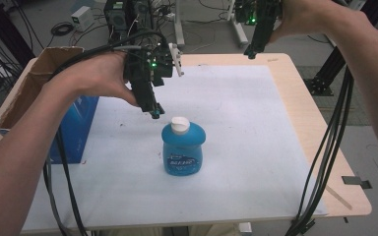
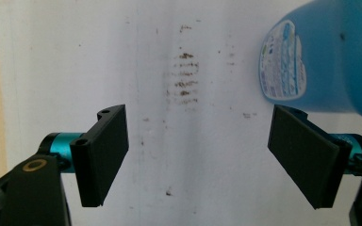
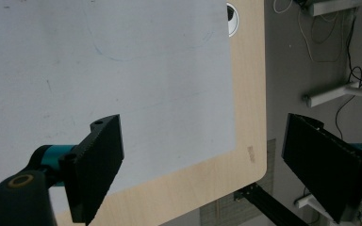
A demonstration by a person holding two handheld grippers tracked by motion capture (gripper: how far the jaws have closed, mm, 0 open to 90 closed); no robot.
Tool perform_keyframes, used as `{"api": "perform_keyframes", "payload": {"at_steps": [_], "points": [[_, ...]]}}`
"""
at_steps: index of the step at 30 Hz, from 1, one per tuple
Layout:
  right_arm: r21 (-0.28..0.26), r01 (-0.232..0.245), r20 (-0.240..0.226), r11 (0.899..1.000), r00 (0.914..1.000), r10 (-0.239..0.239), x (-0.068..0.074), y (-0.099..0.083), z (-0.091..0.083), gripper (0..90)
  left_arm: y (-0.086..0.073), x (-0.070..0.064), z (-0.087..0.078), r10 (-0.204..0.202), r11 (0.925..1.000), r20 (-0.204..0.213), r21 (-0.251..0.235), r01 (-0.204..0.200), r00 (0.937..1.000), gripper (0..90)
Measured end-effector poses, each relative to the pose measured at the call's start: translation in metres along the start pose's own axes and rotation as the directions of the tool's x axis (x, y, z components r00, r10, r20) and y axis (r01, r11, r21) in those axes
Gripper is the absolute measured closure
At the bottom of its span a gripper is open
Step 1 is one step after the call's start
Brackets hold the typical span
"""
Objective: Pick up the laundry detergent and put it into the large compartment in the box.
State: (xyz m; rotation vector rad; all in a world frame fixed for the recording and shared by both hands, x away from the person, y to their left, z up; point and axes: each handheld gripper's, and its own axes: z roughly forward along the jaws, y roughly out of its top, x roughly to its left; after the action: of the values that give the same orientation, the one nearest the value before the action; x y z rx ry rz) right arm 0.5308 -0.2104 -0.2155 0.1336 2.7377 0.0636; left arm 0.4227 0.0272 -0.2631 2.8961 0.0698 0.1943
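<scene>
Blue plastic bottle with white cap stood ungrasped; left gripper gaped wide at its 11 o'clock; right gripper wide, idle; grasp pending.

Wooden table under a white mat, brown stains. Cardboard box at left edge. Grey floor, cables, black frame legs.

Left forearm: enters from lower left, reaching forward | left hand: wrapped over its tool, wrist bent | left gripper: tilted downward, jaws spread wide | right forearm: enters from right edge, raised | right hand: gripping high | right gripper: pointing down, jaws wide apart.
</scene>
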Motion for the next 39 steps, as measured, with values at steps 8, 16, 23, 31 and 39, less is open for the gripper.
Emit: {"api": "perform_keyframes", "payload": {"at_steps": [8,16,23,31,39], "points": [[0.0,0.002,-0.004,1.0,1.0,-0.002,0.003,0.002,0.002,12.6,-0.012,-0.019,-0.005,0.004,1.0,0.013,-0.009,-0.004,0.9999,21.0],[-0.004,0.005,0.008,1.0,1.0,-0.005,0.005,0.004,0.0,12.6,-0.018,-0.032,-0.008,0.012,0.9999,0.027,-0.006,-0.011,0.9996,21.0],[0.001,0.01,0.008,1.0,0.9999,-0.01,0.006,0.005,0.0,12.6,-0.015,-0.048,-0.008,0.031,0.9993,0.071,-0.022,-0.03,0.997,21.0],[0.002,0.012,0.007,1.0,0.9999,-0.012,0.007,0.004,0.0,12.6,-0.005,-0.058,-0.008,0.051,0.9981,0.085,-0.038,-0.048,0.9951,20.9],[0.004,0.014,0.007,1.0,0.9999,-0.014,0.008,0.006,0.001,12.6,0.007,-0.064,-0.003,0.067,0.9973,0.097,-0.037,-0.064,0.9931,20.9]]}}
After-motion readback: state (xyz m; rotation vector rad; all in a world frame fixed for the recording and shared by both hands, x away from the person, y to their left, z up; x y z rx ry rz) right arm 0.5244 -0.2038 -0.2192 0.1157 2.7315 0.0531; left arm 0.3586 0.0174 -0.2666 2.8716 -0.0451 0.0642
